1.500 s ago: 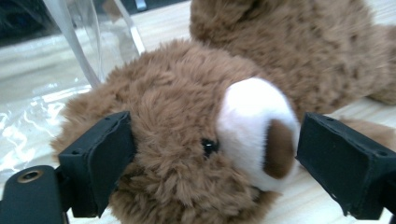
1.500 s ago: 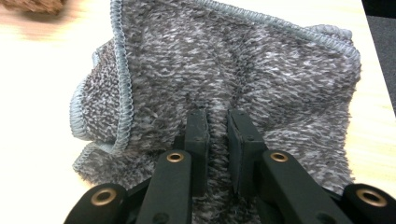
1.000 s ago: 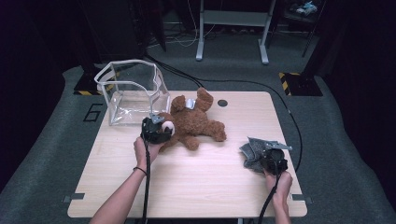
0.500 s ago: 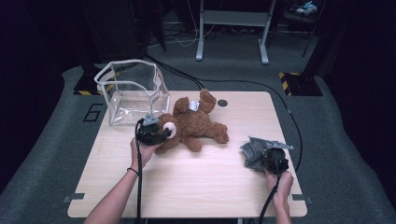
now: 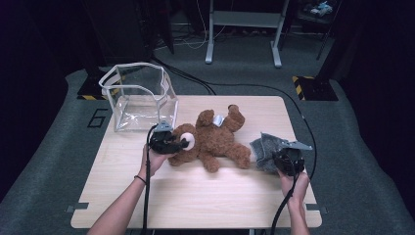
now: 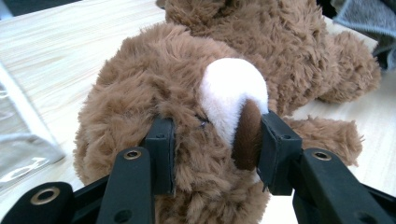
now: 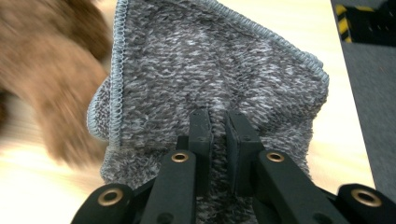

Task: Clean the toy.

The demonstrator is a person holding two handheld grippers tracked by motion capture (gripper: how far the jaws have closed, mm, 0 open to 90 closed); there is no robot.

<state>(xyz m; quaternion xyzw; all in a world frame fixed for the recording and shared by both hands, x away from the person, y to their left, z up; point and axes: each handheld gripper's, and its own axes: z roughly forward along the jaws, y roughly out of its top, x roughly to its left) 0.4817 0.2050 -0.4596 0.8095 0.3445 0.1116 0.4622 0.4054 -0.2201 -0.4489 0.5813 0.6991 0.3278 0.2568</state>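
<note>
My left gripper (image 5: pixel 182 144) is clamped on the head of the brown teddy bear (image 5: pixel 215 142) — in the left gripper view its jaws have just been closing, and the pads now press into the fur on either side of the white snout (image 6: pixel 232 100), one sunk beside the eye, the other against the dark nose patch. The bear lies on its side near the middle of the wooden table (image 5: pixel 195 196), head towards my left hand (image 5: pixel 155 159), legs pointing to my right.

My right gripper (image 5: pixel 283 155) is pinched tight on a fold of the grey knitted cloth (image 7: pixel 210 60), the jaws almost touching with the fabric between them. The cloth hangs bunched from the jaws, just beside the bear's hind leg, near the right edge of the table.

A clear plastic box (image 5: pixel 139 95) stands open at the back left corner — near the bear's head, not touching it
</note>
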